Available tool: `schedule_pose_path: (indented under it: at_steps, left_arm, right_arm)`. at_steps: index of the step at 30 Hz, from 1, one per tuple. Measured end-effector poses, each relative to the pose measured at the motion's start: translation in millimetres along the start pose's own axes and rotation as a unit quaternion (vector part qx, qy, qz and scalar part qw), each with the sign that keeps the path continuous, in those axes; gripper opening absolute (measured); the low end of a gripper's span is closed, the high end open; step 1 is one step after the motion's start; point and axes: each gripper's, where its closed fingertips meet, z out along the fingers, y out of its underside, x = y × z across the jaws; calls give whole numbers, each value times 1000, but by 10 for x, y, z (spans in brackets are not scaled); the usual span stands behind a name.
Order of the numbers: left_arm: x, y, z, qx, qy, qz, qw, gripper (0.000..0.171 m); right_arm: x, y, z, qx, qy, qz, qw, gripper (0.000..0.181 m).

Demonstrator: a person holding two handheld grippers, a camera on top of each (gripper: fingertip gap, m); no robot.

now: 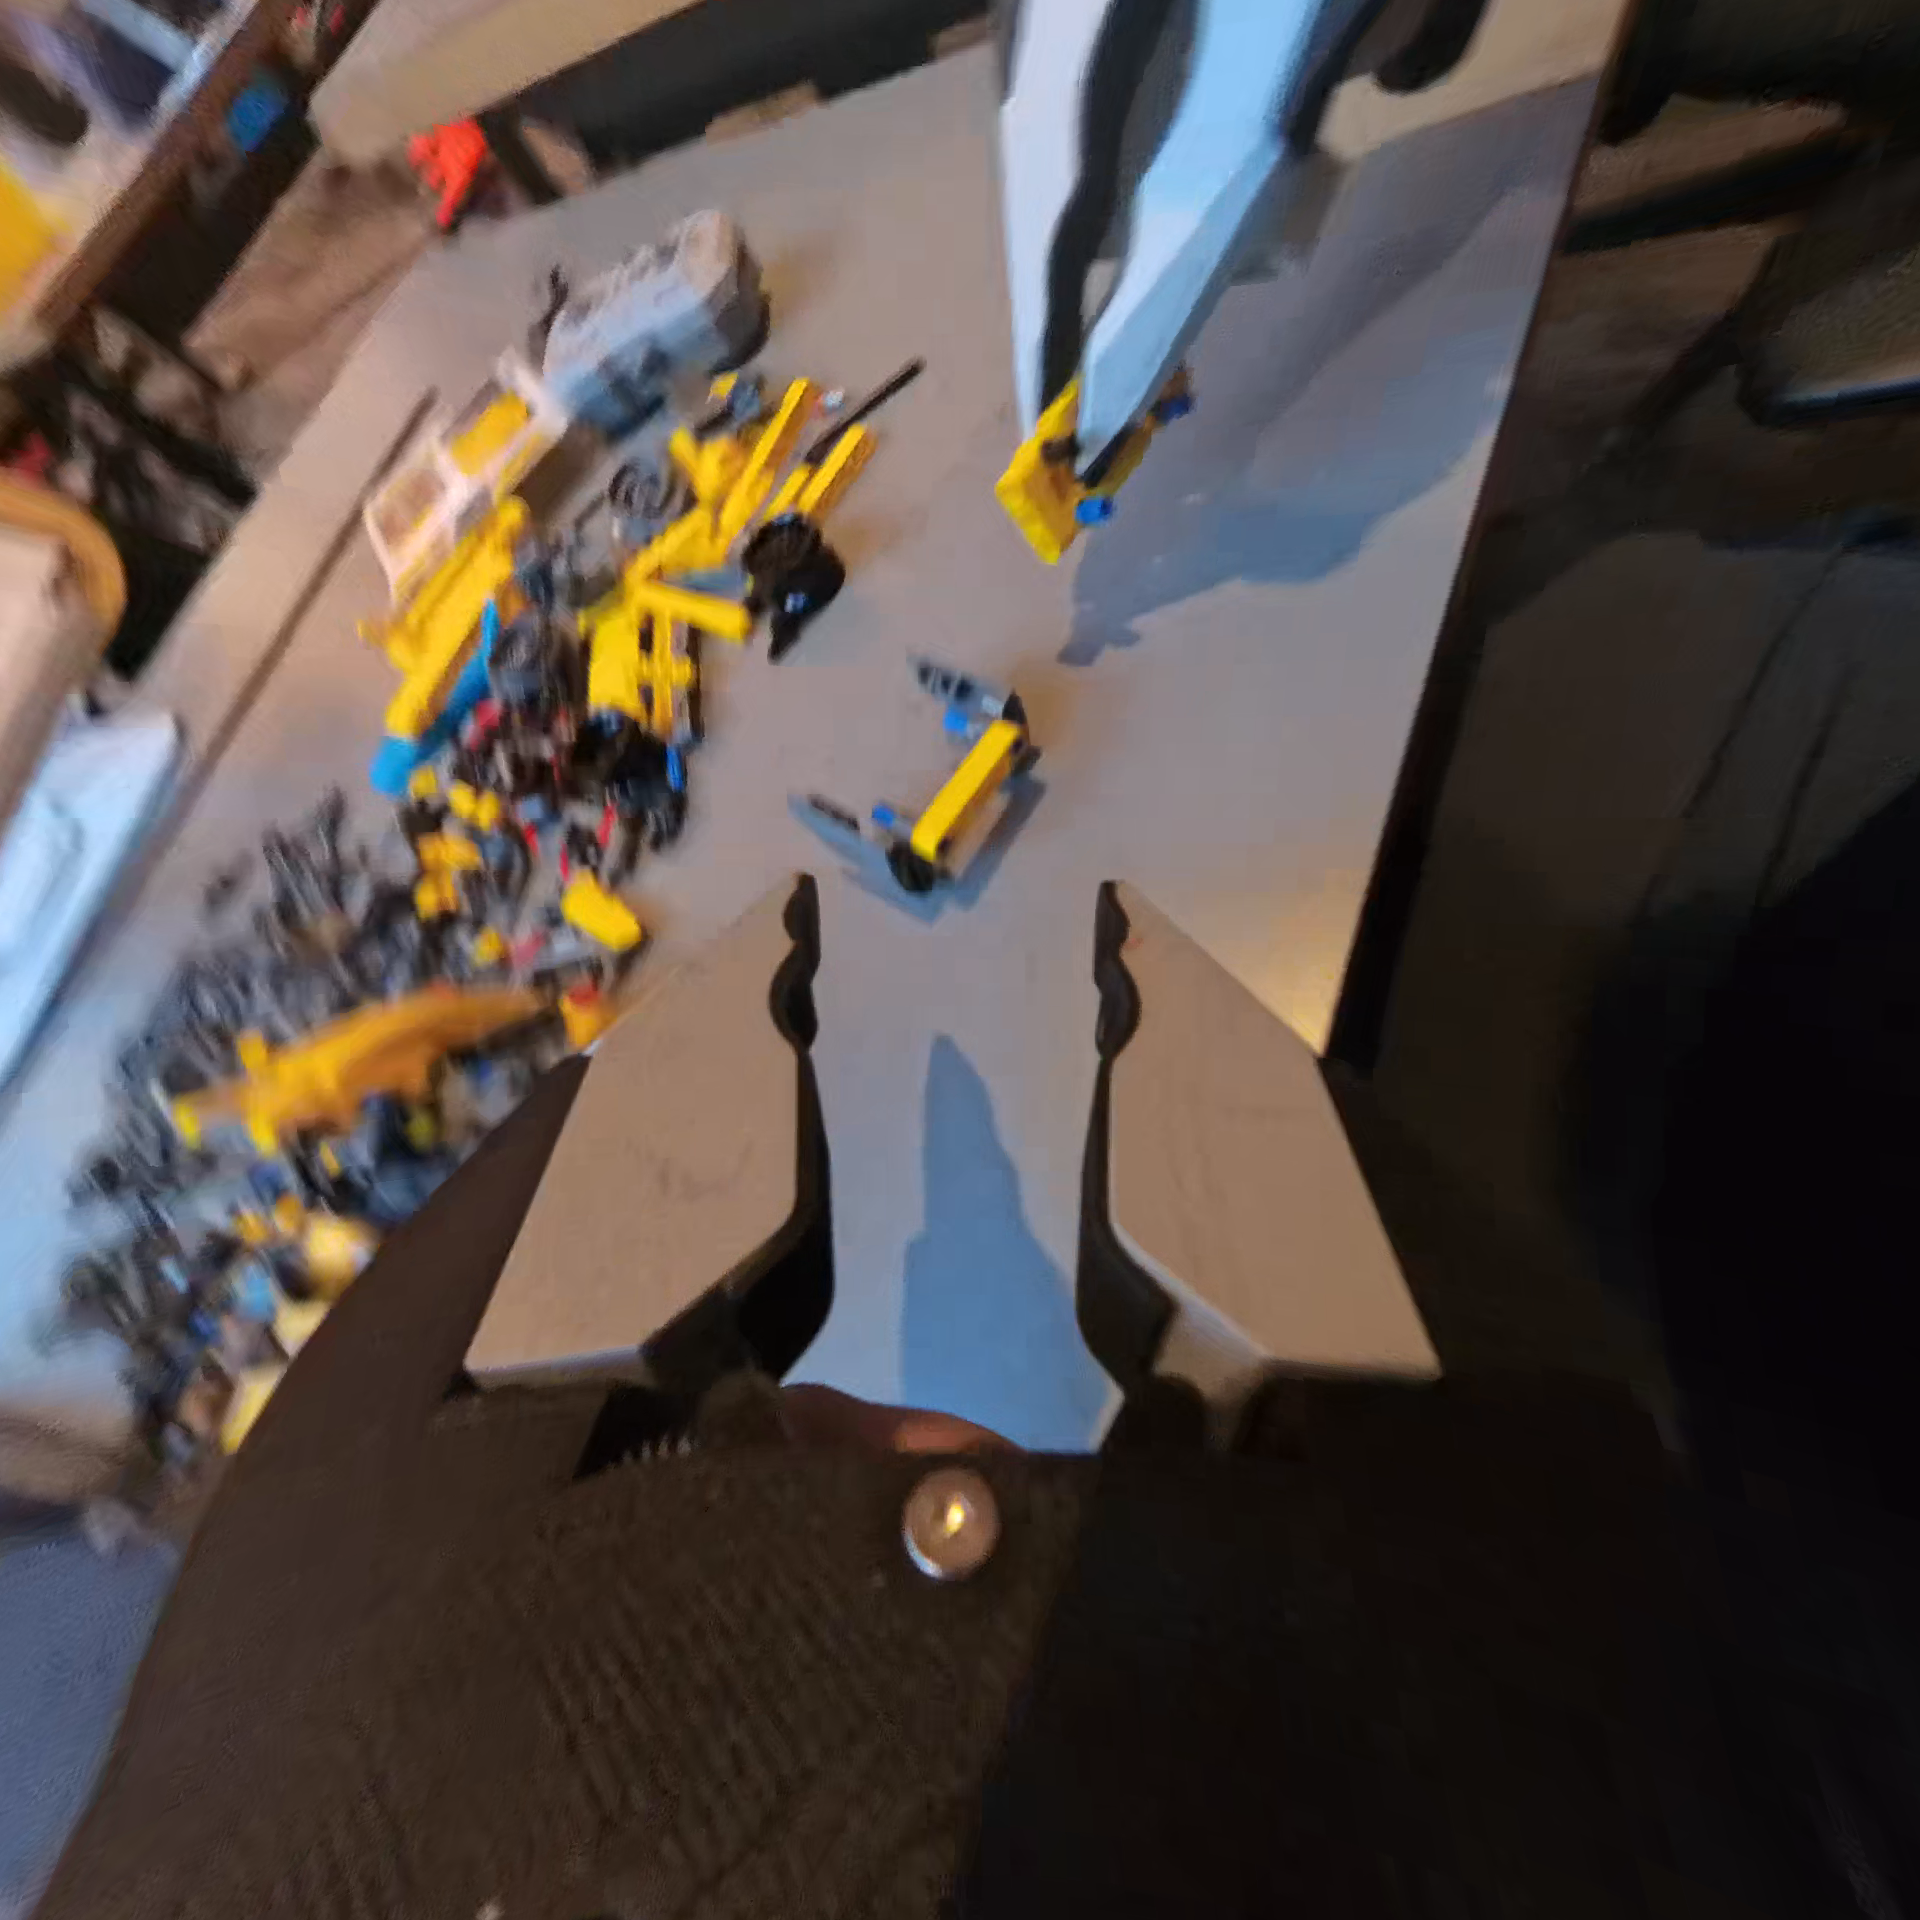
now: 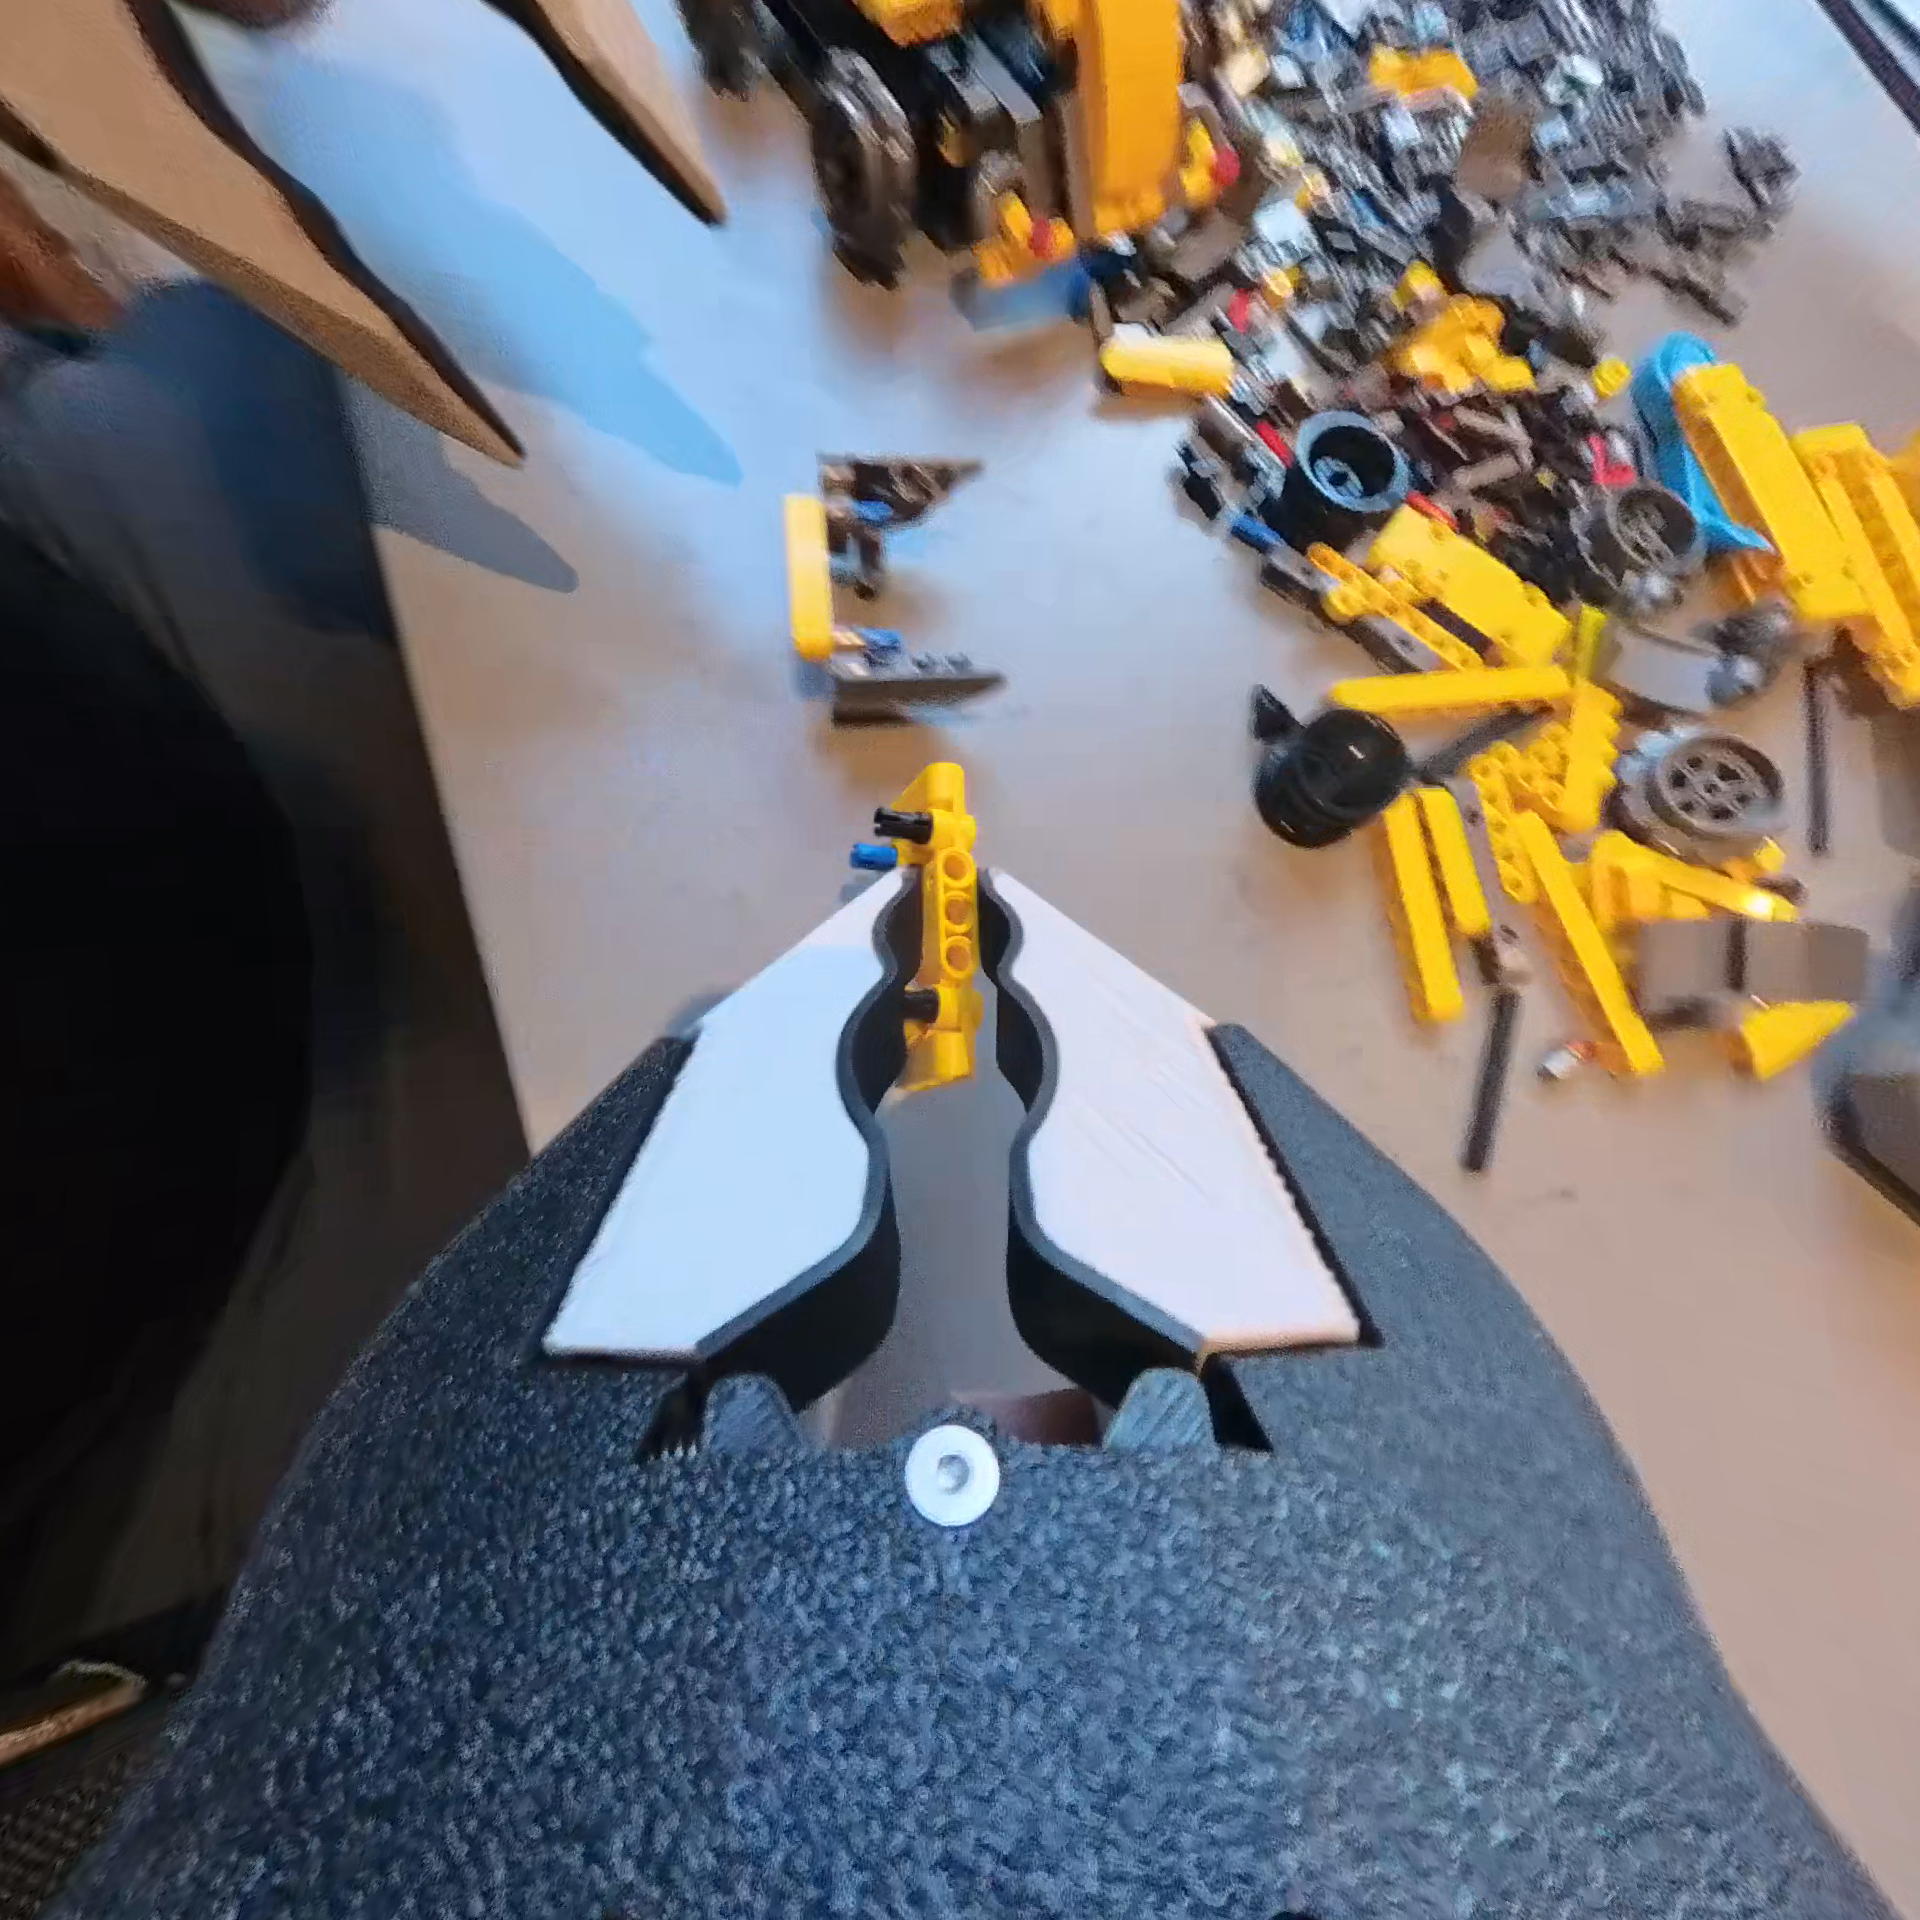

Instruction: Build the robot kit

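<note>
Right claw [image 2: 943,883] pinching yellow perforated plastic building beam with black and blue pins [image 2: 943,914], jaws nearly closed on it, beam's long axis running along fingers, tip poking past them, lifted above beige desk [image 2: 644,790]. Left claw [image 1: 956,904] hovering wide open, gripping nothing. Small yellow-and-grey brick subassembly [image 1: 961,795] lying just ahead of left claw, nearer it than right. Sprawling pile of yellow, black, blue bricks and wheels [image 2: 1507,582] sitting off to side, blurred.
</note>
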Motion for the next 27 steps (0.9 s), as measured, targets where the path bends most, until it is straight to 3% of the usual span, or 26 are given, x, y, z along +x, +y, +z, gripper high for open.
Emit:
schedule_pose_path:
  at_steps: [2,5,6,7,9,11,13,14,15,17,20,22,24,27]
  left_arm:
    - [-4,-142,209,-1,10,107,994,47]
    - [-23,-5,581,-70,31,235,969,46]
    - [-2,87,661,-96,55,247,963,38]
    - [27,155,708,-115,79,247,959,12]
    - [41,145,738,-122,101,233,960,9]
    - [-73,-24,741,-86,80,172,978,9]
    - [-247,-338,671,20,57,8,998,8]
    - [-279,-468,603,78,76,-101,989,8]
    - [-284,-582,524,137,106,-195,965,8]
    - [-308,-768,338,249,148,-306,907,9]
    - [-316,-897,153,343,161,-352,856,8]
    - [-208,-886,183,331,161,-337,867,8]
    - [-70,-874,198,306,166,-307,886,7]
    - [-110,-770,237,271,121,-286,911,12]
  right_arm:
    - [144,107,-5,-24,7,7,1000,10]
    - [276,161,-1,-32,7,24,999,11]
    - [289,171,5,-32,7,23,999,10]
    - [294,191,17,-34,6,21,999,10]
    - [307,246,58,-39,3,23,999,16]
    - [330,285,89,-40,1,30,999,23]
    - [360,247,55,-24,10,42,999,34]
    - [380,185,7,-8,20,52,998,40]
    - [379,85,-56,16,28,61,998,44]
    - [263,-258,-189,103,7,84,991,44]
    - [19,-797,-284,231,-93,142,958,41]
    - [-51,-999,-274,264,-151,170,937,37]
    - [-107,-1110,-245,263,-196,173,928,2]
    - [-97,-1172,-93,213,-203,163,942,0]
